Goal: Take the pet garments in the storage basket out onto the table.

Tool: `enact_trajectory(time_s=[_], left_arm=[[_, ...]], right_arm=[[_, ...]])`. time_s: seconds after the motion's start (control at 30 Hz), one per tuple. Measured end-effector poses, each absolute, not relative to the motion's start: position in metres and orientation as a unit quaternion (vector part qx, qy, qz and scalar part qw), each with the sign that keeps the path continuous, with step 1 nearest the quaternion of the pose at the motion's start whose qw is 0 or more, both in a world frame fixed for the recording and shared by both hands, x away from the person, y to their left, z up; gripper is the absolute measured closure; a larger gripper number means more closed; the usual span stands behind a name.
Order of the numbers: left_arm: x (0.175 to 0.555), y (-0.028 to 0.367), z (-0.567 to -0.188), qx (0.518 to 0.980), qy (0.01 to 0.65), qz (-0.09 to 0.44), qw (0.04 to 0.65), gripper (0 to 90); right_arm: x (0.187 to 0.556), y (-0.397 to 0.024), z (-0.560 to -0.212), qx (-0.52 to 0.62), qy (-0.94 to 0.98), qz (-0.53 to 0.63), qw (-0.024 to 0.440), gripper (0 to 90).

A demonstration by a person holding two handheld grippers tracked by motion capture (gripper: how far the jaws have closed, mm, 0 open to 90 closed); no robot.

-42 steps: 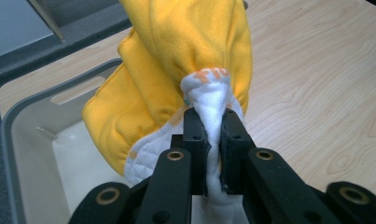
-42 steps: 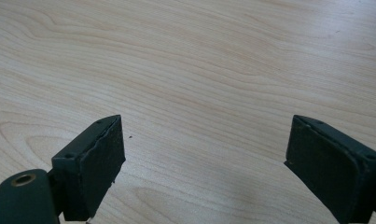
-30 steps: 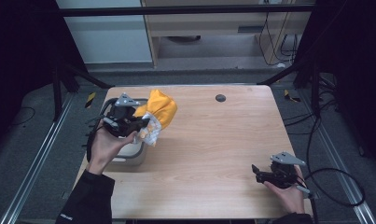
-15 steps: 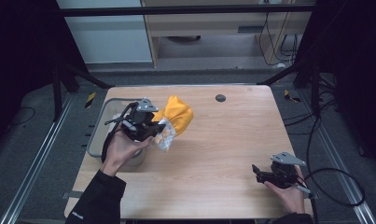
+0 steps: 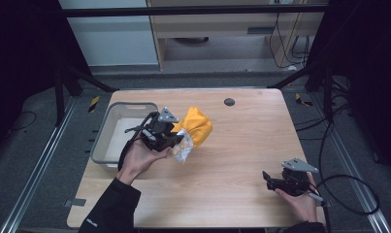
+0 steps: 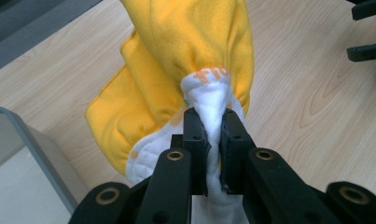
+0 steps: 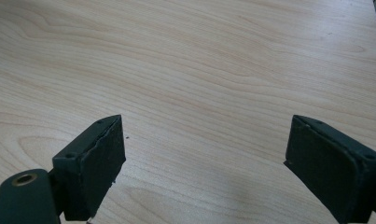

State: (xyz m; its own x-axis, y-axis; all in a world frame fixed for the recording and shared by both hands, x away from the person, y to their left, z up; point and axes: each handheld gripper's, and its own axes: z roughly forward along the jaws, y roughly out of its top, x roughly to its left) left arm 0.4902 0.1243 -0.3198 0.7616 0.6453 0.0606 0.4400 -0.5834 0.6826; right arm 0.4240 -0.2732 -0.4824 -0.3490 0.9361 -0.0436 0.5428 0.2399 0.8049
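Moved since the earlier frames: left gripper (image 5: 176, 141) with its yellow-and-white cloth bundle (image 5: 195, 127), carried from over the grey bin (image 5: 104, 141) out above the wooden table (image 5: 241, 145), just right of the bin's rim. Table, light wood grain; bin, grey plastic, at the table's left edge; bundle, yellow cloth with white quilted fabric, hanging from the left gripper's jaws, which pinch its white end tight. Right gripper (image 5: 269, 178), low over the table's near right corner, well apart from the bundle, jaws spread wide with nothing between them.
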Motion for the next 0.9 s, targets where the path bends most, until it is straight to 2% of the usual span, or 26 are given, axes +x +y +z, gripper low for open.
enact_trajectory(time_s=[0.9], left_arm=[[0.496,0.089,-0.366,0.898,0.290,0.120,0.309,83.1]], right_arm=[[0.424,-0.275,-0.485,0.504,0.737,0.350,0.283,11.8]])
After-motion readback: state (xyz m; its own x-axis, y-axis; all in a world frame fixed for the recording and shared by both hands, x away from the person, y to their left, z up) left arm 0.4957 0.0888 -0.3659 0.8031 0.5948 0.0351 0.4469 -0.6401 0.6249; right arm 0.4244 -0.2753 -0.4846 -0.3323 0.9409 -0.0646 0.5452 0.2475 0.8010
